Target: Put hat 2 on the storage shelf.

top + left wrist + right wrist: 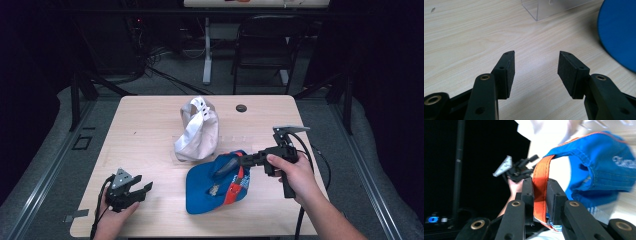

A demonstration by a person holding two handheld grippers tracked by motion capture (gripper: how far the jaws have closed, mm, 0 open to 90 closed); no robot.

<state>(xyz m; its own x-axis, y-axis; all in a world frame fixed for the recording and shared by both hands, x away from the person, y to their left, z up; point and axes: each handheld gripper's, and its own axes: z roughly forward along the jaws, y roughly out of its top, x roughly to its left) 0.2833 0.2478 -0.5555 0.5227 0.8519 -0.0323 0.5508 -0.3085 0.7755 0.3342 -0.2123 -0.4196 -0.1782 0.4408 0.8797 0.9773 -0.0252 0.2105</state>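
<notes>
High view: tabletop [150, 135], white cap [197, 129], blue cap [212, 187] at front centre, orange strap [540, 192] pinched by right hand-held gripper [225, 167]; left hand-held gripper [145, 190] agape, idle; thin strap may slip if tugged

Left gripper [142, 190] low at desk's near-left corner, jaws wide apart, empty. Right gripper [231, 165] reaches leftward from near-right, jaws clamped on orange strap [539, 192].

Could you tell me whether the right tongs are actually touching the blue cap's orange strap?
Touching. In the right gripper view, the right tongs have both jaws pressed against the orange strap of the blue cap, with no gap either side.
</notes>
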